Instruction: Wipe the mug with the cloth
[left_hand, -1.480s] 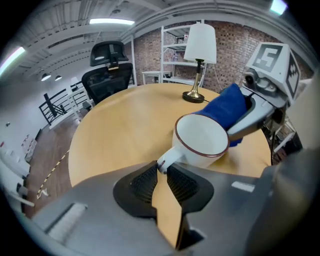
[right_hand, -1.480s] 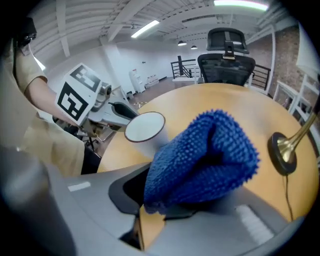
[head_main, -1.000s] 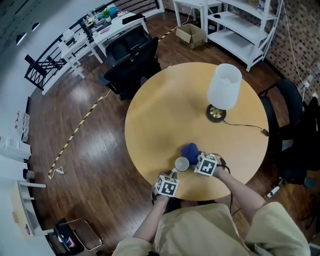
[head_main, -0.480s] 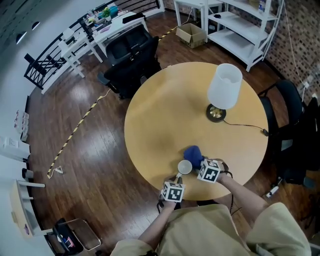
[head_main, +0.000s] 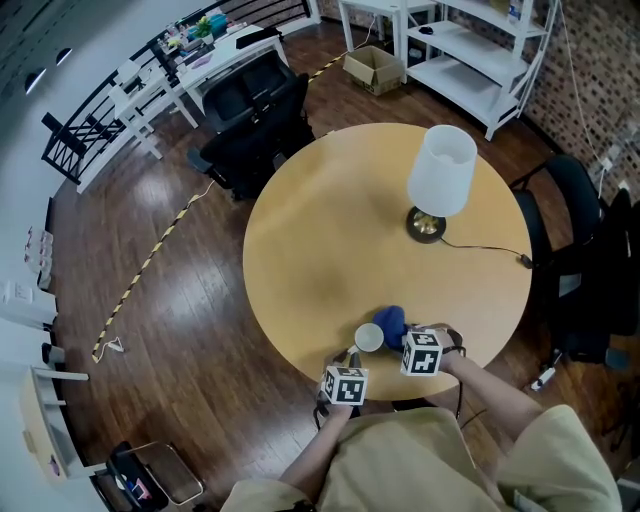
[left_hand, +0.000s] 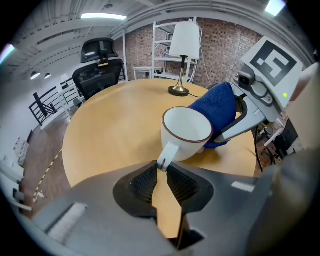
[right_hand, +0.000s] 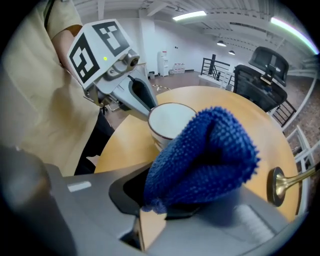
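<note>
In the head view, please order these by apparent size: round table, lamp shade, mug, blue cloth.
1. round table
2. lamp shade
3. mug and blue cloth look about alike; the cloth is partly hidden, so I leave them unranked.

The blue cloth (right_hand: 205, 155) covers the jaws of the right gripper (right_hand: 167, 202); the frame's edge cuts off the lamp (right_hand: 279, 186).
</note>
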